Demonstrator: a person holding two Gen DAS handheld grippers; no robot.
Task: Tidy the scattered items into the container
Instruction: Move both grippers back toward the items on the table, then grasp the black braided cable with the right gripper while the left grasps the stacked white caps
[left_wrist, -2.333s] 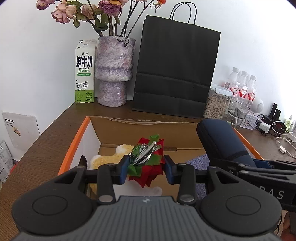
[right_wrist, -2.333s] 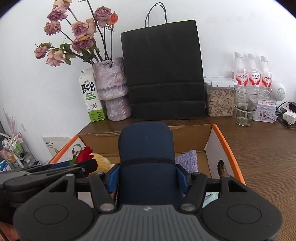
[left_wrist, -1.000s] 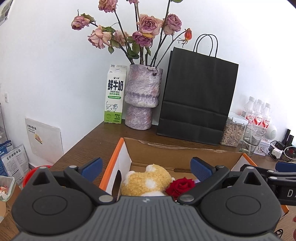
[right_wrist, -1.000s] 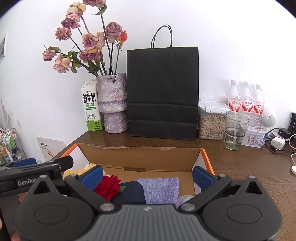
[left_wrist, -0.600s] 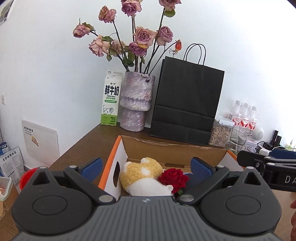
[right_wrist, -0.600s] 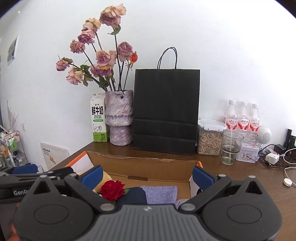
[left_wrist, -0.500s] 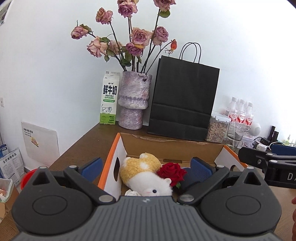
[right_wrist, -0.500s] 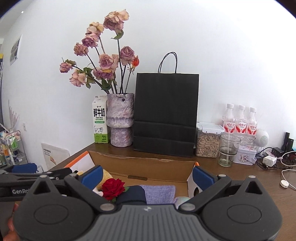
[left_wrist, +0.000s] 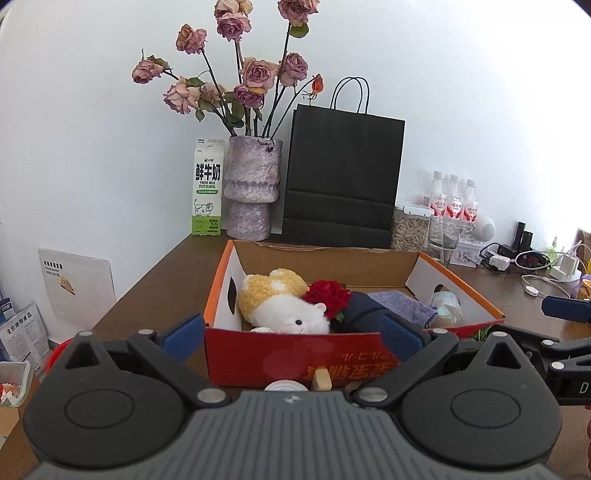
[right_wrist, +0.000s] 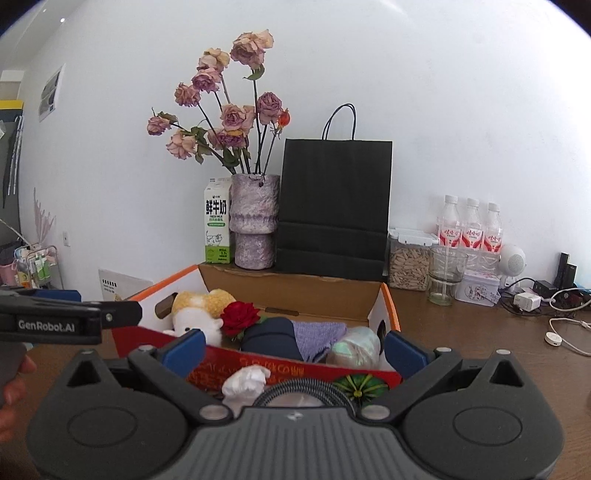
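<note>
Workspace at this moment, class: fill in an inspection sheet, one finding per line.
Surface: brown wooden table.
Job's things: cardboard box holds plush toy, red rose, dark case, purple cloth; white crumpled item lies outside, in front.
Clutter: milk carton, vase, black paper bag, bottles.
Grippers: left gripper open; right gripper open.
Cables: white cable, chargers.
Surroundings: white wall.

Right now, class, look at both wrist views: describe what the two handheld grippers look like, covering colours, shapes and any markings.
Both are alike. The left gripper and right gripper each have a grey ribbed body, two black rounded housings with circular discs, silver pivot screws, and black linkage fingers tipped with blue pads. Seen side-on from the right wrist view, the left gripper bears white "GenRobot.AI" lettering.
</note>
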